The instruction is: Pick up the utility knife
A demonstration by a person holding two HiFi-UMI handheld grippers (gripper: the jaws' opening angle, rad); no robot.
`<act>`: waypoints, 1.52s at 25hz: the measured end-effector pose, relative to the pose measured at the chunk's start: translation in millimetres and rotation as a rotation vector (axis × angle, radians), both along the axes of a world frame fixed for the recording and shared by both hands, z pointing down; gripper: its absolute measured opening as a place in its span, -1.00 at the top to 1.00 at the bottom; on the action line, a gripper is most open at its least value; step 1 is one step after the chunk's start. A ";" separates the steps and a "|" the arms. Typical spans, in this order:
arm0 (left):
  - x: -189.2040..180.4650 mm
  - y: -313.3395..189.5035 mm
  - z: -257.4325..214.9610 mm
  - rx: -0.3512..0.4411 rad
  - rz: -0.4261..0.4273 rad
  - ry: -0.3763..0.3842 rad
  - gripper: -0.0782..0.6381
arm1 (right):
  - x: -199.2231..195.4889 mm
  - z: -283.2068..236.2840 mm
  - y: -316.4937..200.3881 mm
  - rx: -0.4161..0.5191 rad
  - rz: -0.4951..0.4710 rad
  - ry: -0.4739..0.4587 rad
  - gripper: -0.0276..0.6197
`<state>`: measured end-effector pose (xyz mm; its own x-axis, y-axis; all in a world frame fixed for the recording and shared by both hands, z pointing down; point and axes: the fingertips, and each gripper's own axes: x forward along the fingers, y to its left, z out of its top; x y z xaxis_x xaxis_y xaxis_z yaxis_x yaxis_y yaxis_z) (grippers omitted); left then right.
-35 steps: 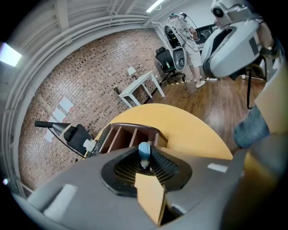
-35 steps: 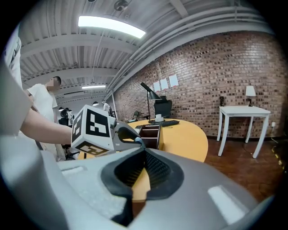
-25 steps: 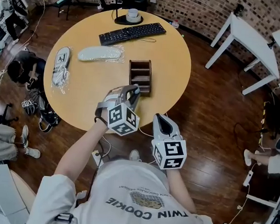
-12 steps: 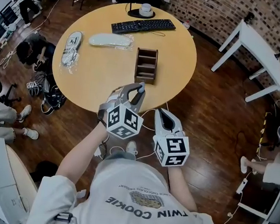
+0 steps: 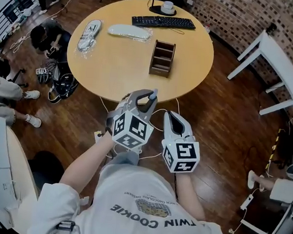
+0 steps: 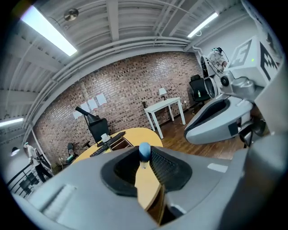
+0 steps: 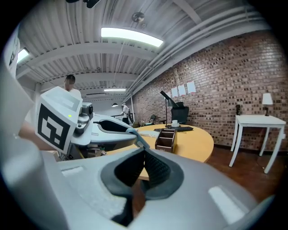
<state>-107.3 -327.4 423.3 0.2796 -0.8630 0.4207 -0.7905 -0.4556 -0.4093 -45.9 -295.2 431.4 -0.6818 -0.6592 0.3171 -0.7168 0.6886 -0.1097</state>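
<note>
The utility knife (image 6: 144, 151) is being pinched between the jaws of the left gripper (image 5: 149, 97), and only its blue end is being shown past the dark pads, at the middle of the left gripper view. In the head view this gripper is being held at the centre of the frame, just below the near edge of the round wooden table (image 5: 115, 70), so the knife is being carried off the tabletop and over the dark wooden floor (image 5: 222, 120). The right gripper (image 5: 169, 115) is being held just to the right of it and slightly lower, close beside but apart, with its jaws being pressed together pad to pad. Both grippers are being pointed toward the top of the frame, at the table.

On the tabletop, a black keyboard (image 5: 163, 22) is being shown at the far edge with a white cup (image 5: 168, 6) behind it, a pale insole (image 5: 128, 32) in clear wrap to its lower left, a second wrapped item (image 5: 89, 32) near the left rim, and a brown wooden organizer (image 5: 162, 58) right of centre. A white side table (image 5: 278, 62) is being shown at the upper right
</note>
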 end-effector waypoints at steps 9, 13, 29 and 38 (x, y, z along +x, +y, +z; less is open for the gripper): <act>35.9 55.5 -0.4 0.010 -0.016 0.062 0.58 | 28.2 -4.2 47.4 0.028 -0.021 0.015 0.91; 52.8 79.8 -3.9 0.017 -0.025 0.082 0.58 | 43.6 -5.7 69.2 0.031 -0.027 0.019 0.91; 93.4 176.5 -33.0 0.054 -0.111 0.246 0.58 | 78.2 -26.0 147.0 0.042 -0.069 0.001 0.91; 88.5 216.5 -45.5 0.076 -0.128 0.325 0.58 | 68.5 -34.4 183.5 0.044 -0.070 -0.021 0.91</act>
